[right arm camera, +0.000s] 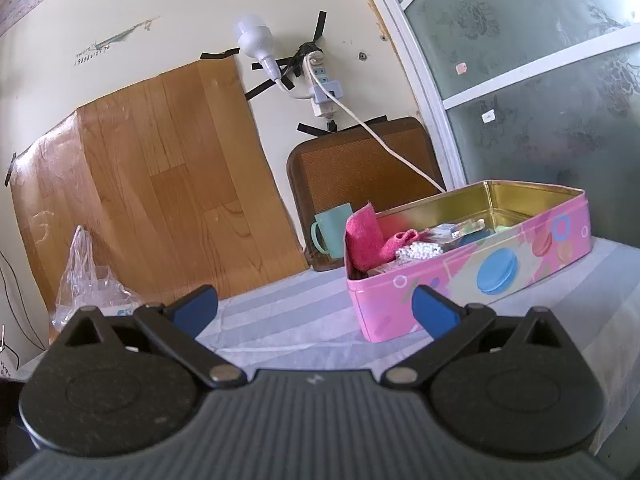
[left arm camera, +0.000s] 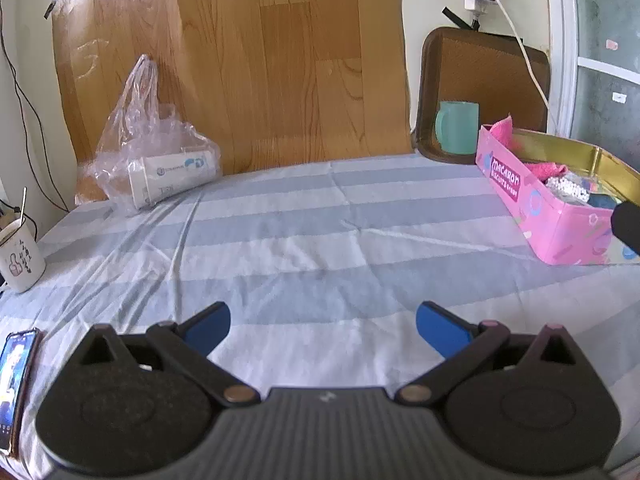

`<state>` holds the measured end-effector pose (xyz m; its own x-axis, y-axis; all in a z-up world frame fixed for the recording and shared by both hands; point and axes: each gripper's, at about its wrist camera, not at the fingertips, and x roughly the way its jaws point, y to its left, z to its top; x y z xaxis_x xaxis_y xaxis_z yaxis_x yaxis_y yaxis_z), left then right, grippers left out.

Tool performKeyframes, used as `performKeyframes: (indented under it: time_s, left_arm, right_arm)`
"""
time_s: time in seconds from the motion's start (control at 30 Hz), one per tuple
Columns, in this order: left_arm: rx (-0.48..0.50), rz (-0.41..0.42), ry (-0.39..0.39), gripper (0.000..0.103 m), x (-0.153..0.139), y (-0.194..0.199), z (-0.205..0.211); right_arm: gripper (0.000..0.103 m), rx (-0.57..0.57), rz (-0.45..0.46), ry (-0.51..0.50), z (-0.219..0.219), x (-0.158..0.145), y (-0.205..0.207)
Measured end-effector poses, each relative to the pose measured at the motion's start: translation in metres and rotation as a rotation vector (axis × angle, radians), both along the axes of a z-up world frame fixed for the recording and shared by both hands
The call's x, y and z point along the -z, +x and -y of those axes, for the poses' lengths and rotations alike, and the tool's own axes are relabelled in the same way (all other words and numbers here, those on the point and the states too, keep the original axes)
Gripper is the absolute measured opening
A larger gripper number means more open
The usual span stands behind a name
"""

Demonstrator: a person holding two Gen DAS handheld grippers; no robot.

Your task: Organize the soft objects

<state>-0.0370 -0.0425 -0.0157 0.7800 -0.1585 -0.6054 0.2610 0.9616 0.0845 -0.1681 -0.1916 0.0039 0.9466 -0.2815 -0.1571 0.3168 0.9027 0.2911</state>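
Note:
A pink macaron tin [left arm camera: 560, 226] with a gold inside sits at the right of the striped cloth table [left arm camera: 320, 240]. It holds a pink towel [left arm camera: 546, 168], a white beaded item [left arm camera: 570, 188] and other soft things. In the right wrist view the tin [right arm camera: 480, 276] is just ahead, with the pink towel [right arm camera: 366, 240] hanging over its left end. My left gripper [left arm camera: 323, 330] is open and empty above the cloth. My right gripper [right arm camera: 316, 310] is open and empty, close to the tin's near left corner.
A clear plastic bag [left arm camera: 148, 148] with a white tub lies at the back left. A teal mug [left arm camera: 458, 126] stands before a brown tray [left arm camera: 488, 76] behind the tin. A white mug [left arm camera: 20, 256] and a phone [left arm camera: 14, 384] sit at the left edge.

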Motion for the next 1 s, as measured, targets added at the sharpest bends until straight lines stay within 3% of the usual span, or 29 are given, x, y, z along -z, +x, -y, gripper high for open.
performKeyframes:
  time_s: [0.57, 1.0]
  left_arm:
    - [0.082, -0.033, 0.01, 0.103, 0.013, -0.005, 0.02]
    - [0.078, -0.043, 0.008, 0.103, 0.014, -0.006, 0.022]
  right_arm:
    - [0.103, 0.051, -0.011, -0.02, 0.002, 0.004, -0.008]
    - [0.103, 0.043, -0.016, -0.025, -0.001, 0.006, -0.007]
